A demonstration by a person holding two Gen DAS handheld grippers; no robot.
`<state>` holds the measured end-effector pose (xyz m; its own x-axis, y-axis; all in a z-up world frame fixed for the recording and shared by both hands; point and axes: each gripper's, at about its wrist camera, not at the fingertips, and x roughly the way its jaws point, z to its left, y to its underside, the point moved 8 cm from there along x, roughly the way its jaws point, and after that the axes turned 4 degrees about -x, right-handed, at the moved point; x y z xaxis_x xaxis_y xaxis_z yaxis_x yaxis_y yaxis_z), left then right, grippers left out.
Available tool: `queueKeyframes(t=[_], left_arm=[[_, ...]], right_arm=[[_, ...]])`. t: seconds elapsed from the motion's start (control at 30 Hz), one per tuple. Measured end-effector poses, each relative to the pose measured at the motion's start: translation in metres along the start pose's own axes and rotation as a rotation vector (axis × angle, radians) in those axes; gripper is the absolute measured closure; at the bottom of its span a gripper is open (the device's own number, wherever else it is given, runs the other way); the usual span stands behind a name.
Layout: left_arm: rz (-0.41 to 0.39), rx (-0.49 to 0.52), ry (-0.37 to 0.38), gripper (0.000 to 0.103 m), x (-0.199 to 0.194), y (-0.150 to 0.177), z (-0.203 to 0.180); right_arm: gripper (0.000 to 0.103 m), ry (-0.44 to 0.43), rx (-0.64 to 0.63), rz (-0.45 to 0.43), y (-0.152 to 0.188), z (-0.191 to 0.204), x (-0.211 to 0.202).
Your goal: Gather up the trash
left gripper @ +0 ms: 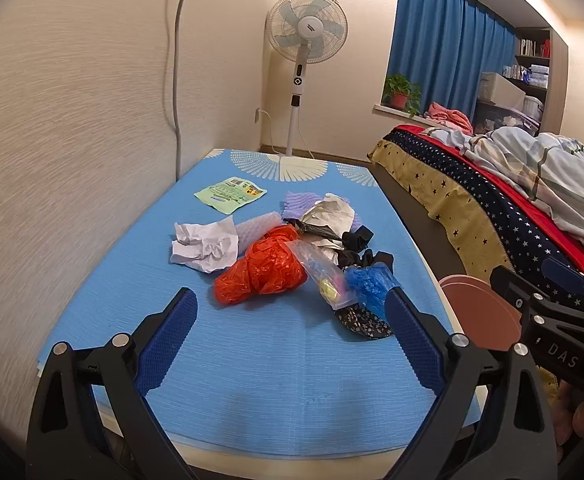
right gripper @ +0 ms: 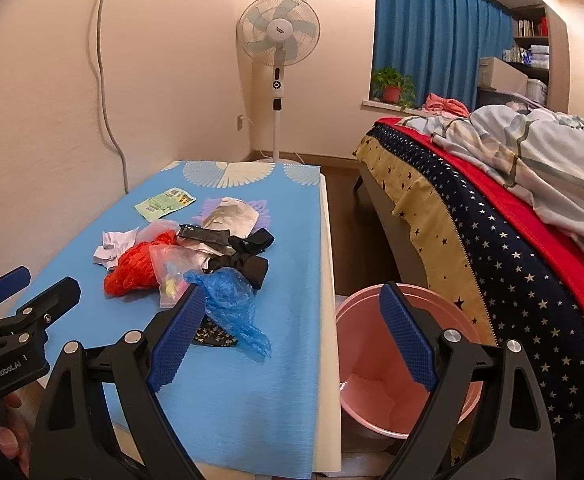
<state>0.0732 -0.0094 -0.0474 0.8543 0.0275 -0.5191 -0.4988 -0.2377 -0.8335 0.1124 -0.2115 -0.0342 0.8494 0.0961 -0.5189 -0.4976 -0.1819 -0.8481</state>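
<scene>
A pile of trash lies on the blue-covered table: crumpled white paper, an orange plastic bag, a clear zip bag, a blue plastic bag, black wrappers and a green packet. My left gripper is open and empty, just short of the pile. My right gripper is open and empty, over the table's right edge, with the blue bag by its left finger. A pink bin stands on the floor right of the table, with something pale inside.
A wall runs along the table's left side. A bed with star-patterned covers stands right of the bin. A standing fan is beyond the table's far end. Blue curtains, a plant and shelves are at the back.
</scene>
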Motion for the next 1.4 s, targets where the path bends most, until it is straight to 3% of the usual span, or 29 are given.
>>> queueKeyframes(t=[0.4,0.8,1.17,1.4], left_arm=[[0.000,-0.002,0.000,0.011,0.000,0.000,0.000],[0.012,-0.035,-0.027,0.018,0.012,-0.001,0.007],[0.048,-0.096,-0.069,0.035,0.054,-0.004,0.021],[0.078,-0.143,-0.108,0.035,0.087,-0.003,0.035]], right_arm=[[0.017,-0.006,0.001,0.005,0.001,0.001,0.000],[0.030,-0.104,0.021,0.027,0.003,0.015,0.015],[0.036,-0.185,0.040,0.068,0.003,0.030,0.057],[0.036,-0.213,0.069,0.139,0.018,0.040,0.096]])
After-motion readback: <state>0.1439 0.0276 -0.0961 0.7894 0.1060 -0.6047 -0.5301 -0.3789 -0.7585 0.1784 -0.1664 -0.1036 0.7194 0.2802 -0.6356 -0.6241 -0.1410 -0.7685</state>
